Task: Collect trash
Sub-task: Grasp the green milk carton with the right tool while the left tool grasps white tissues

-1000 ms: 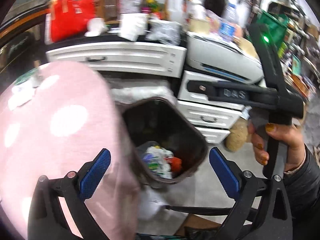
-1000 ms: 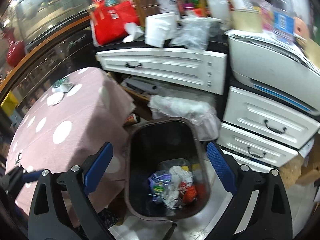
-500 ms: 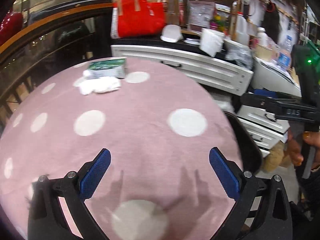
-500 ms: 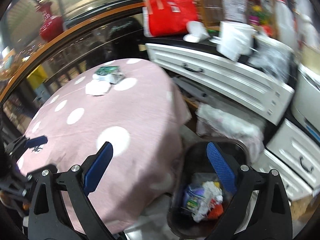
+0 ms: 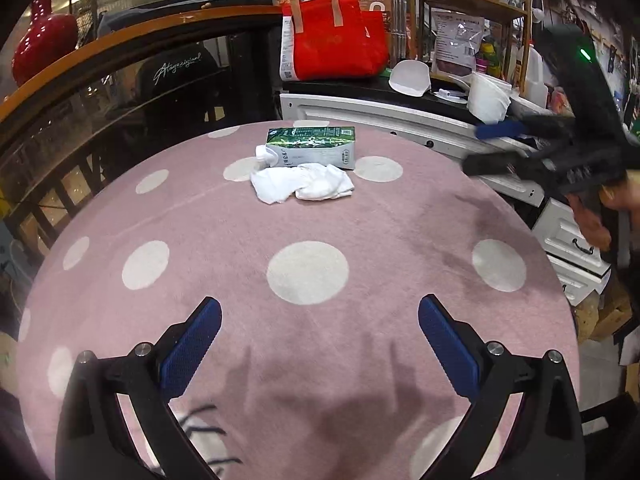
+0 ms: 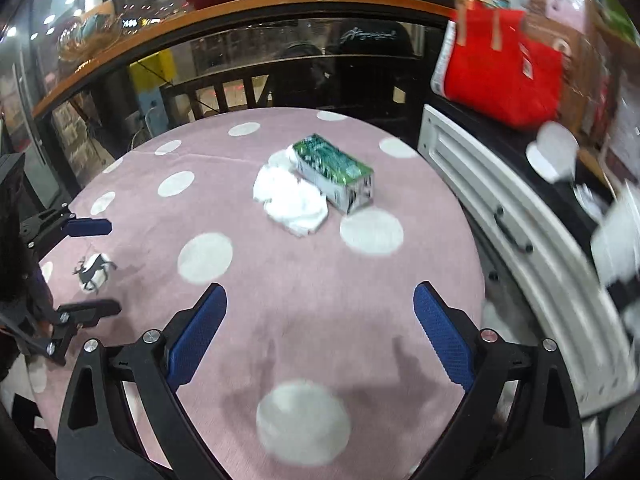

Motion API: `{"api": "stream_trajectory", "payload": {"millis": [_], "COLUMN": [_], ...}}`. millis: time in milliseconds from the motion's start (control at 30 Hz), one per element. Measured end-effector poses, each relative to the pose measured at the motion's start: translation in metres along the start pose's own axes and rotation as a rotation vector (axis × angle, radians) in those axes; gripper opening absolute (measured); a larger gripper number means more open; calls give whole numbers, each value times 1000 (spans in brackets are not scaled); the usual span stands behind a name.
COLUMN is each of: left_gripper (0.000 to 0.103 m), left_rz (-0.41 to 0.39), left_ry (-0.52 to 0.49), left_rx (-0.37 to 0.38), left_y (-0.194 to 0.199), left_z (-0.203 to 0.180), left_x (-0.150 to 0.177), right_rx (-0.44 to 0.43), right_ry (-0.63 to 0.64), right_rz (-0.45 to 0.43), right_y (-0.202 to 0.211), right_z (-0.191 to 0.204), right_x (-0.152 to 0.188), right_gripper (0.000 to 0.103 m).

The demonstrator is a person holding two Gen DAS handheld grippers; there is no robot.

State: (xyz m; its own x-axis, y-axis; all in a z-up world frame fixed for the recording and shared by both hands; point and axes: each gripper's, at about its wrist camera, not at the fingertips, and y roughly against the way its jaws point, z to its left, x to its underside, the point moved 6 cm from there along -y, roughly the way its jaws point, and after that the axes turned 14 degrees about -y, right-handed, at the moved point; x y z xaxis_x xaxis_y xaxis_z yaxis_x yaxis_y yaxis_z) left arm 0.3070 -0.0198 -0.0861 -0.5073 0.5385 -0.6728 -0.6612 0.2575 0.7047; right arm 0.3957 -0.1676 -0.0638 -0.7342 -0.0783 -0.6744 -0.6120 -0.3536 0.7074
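Now both grippers, left gripper [image 5: 319, 332] and right gripper [image 6: 320, 320], hover spread wide and empty above the pink white-dotted tablecloth [image 5: 360, 232]; ahead, a crumpled white tissue [image 5: 304, 182] touches the green-and-white drink carton [image 5: 312, 148].

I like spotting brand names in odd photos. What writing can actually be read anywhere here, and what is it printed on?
Cursive white script on the dark chair back behind the glass: reads roughly "Atagazional", uncertain.
Green and white carton on the pink dotted tablecloth: has print, too small to read.
Red bag: side label, unreadable.
Packet on the shelf: text too small.
Right wrist view: all blurred.
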Motion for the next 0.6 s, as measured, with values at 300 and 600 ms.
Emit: {"api": "stream_trajectory", "payload": {"millis": [300, 600], "left_gripper": [97, 97], "left_rz": [31, 41], "left_ry": [-69, -62], "left_rx": [95, 113], "left_y": [-37, -65], "left_z": [14, 42], "left_x": [0, -8], "right_rx": [54, 89], "right_ry": [183, 293], "right_rz": [128, 263], "right_y": [-103, -186], "right_z": [12, 16], "right_x": [-77, -96], "right_gripper": [79, 69]}}
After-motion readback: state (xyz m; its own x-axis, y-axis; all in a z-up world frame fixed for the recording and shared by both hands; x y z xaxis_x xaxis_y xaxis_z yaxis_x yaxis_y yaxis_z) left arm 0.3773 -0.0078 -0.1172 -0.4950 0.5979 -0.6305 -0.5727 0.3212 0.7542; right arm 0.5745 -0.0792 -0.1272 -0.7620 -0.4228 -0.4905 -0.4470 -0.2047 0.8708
